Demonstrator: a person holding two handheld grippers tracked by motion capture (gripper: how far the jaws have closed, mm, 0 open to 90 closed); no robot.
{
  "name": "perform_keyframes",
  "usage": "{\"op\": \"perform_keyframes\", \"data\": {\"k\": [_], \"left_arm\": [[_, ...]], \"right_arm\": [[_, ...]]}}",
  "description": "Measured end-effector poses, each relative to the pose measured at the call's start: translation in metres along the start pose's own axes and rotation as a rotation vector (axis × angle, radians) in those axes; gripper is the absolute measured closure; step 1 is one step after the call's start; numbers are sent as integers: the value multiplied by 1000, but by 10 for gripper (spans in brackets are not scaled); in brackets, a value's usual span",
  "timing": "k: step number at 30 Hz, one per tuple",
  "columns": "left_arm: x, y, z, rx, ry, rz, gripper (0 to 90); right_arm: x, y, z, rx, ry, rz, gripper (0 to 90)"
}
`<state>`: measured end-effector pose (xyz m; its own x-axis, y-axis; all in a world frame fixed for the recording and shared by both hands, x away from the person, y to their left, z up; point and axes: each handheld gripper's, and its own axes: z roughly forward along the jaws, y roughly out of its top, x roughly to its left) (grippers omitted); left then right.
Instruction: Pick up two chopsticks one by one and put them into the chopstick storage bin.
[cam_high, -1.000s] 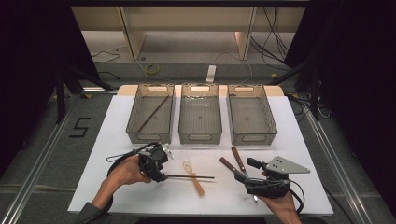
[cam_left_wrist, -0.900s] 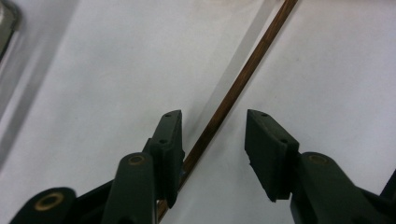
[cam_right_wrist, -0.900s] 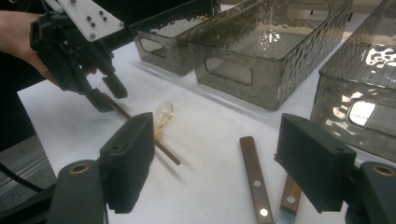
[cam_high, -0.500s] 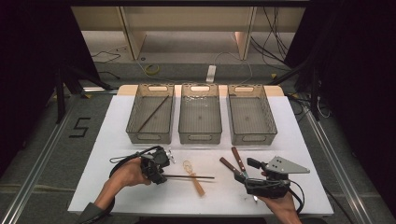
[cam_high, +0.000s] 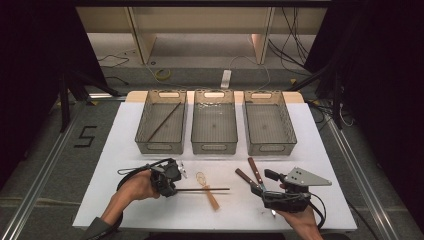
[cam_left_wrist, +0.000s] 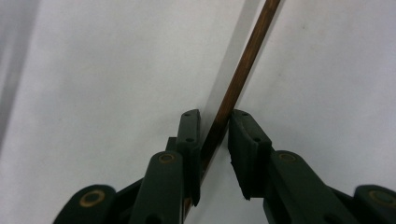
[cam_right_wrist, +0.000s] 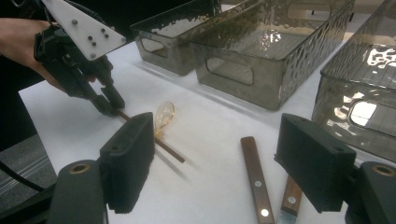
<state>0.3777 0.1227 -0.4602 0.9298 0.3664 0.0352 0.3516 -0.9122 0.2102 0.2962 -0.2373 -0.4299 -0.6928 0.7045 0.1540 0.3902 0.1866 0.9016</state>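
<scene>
Left gripper (cam_high: 172, 187): jaws just closing around a dark chopstick (cam_high: 205, 189), which lies flat on the white surface (cam_high: 125, 145), a slight gap on one side. Right gripper (cam_high: 262, 192): jaws apart, empty, over two wooden-handled knives (cam_high: 252, 172).

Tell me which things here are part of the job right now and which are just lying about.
In the job:
- left gripper, jaws just closing around the chopstick
- chopstick on the table
- left bin, likely its goal, with a matching stick inside

Lying about:
- plastic spoon
- two knives
- middle bin
- right bin
- right gripper, idle, open
</scene>
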Motion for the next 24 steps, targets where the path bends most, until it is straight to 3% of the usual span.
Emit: {"op": "perform_keyframes", "data": {"k": [7,15,22,24], "left_arm": [[-2,-1,-1,3,-9,45,762],[-7,-1,-1,-5,-53,98,806],[-9,0,-8,-35,-89,101,835],[-9,1,-10,-44,-86,86,836]], "right_arm": [[0,0,0,0,0,-1,285],[0,0,0,3,1,0,285],[0,0,0,0,1,-1,286],[0,0,0,-2,2,-2,287]]}}
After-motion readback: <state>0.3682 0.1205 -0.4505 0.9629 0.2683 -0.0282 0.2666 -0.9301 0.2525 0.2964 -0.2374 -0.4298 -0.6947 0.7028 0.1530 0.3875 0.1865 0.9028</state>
